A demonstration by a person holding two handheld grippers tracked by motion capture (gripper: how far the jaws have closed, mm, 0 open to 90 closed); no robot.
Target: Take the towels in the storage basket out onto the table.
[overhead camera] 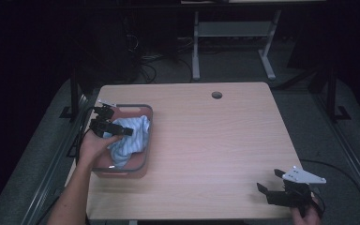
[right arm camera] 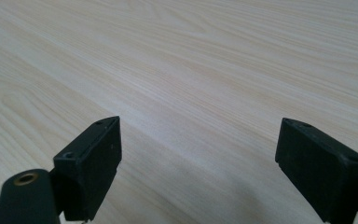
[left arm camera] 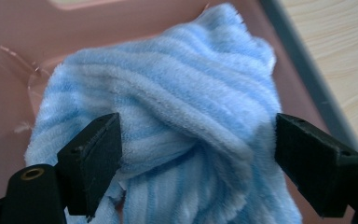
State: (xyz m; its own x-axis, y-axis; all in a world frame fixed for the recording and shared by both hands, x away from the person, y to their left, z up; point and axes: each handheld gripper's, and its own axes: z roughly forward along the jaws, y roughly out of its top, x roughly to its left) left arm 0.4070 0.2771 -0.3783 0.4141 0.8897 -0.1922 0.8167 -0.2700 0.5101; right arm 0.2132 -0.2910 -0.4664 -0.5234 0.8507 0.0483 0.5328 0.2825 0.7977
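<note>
We hold the left hand-held gripper [left arm camera: 198,163] wide over the soft, light towel [left arm camera: 168,116] bunched in the pink basket [overhead camera: 143,164], best pinched at a raised fold, while the right hand-held gripper [overhead camera: 270,183] gapes empty above the worktop [overhead camera: 215,140].

Table [overhead camera: 206,140] carries a basket [overhead camera: 143,165] along its left edge, nearer the front than the back. In the basket: a bunched towel [overhead camera: 130,136], lying toward the basket's right wall. Left gripper [overhead camera: 117,127] over the basket, jaws either side of the towel. Right gripper [overhead camera: 268,180] at the table's front right corner, well apart from the basket. Cable hole [overhead camera: 216,95] near the back edge.
</note>
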